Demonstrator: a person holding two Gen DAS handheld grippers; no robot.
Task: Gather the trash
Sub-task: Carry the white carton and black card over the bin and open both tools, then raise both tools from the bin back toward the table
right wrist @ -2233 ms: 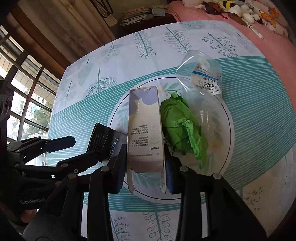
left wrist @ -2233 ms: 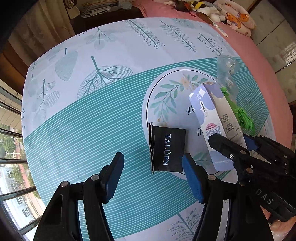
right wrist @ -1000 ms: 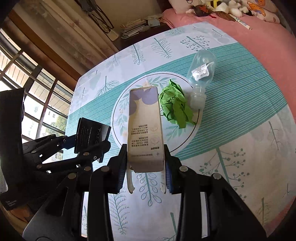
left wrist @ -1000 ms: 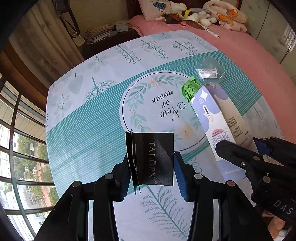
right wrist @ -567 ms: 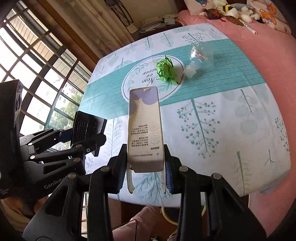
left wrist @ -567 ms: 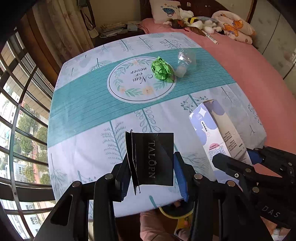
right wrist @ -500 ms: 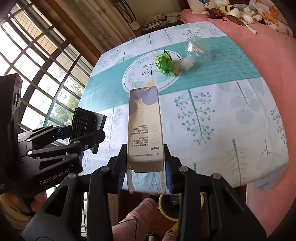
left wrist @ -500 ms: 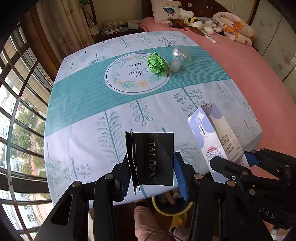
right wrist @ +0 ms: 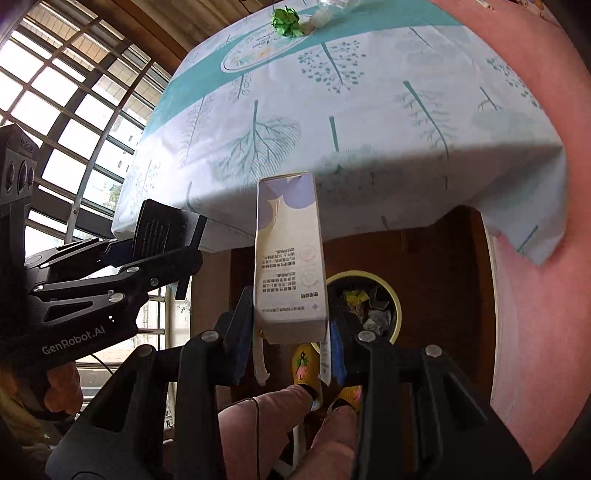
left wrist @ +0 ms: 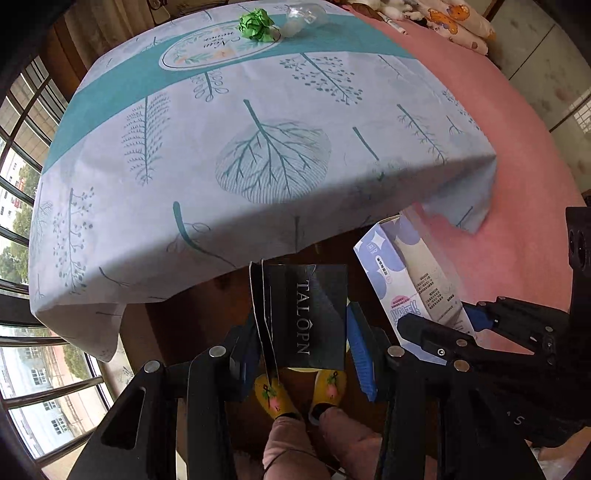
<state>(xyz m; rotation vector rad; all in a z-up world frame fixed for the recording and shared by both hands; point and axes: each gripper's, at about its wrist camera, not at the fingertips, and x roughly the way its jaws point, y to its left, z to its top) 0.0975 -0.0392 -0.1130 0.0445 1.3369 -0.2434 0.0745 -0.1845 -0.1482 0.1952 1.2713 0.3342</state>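
Note:
My left gripper [left wrist: 301, 352] is shut on a black card packet marked TALOPN [left wrist: 308, 315], held off the table's near edge above the floor; it also shows in the right wrist view [right wrist: 162, 230]. My right gripper [right wrist: 291, 341] is shut on a tall white and purple carton [right wrist: 290, 258], also seen in the left wrist view [left wrist: 410, 280]. A yellow-rimmed bin [right wrist: 395, 301] with trash in it stands on the floor under the table, just right of the carton. A green paper wad [left wrist: 255, 24] and a clear plastic bottle [left wrist: 304, 16] lie at the table's far side.
The table wears a leaf-print cloth [left wrist: 258, 129] that hangs over its near edge. A pink bed [left wrist: 517, 129] is on the right. Window bars [right wrist: 74, 92] are on the left. The person's yellow slippers [left wrist: 273, 397] and knees are below the grippers.
Both grippers have pulled back off the table and dropped below its near edge, each still holding its item. The bin under the table has come into view.

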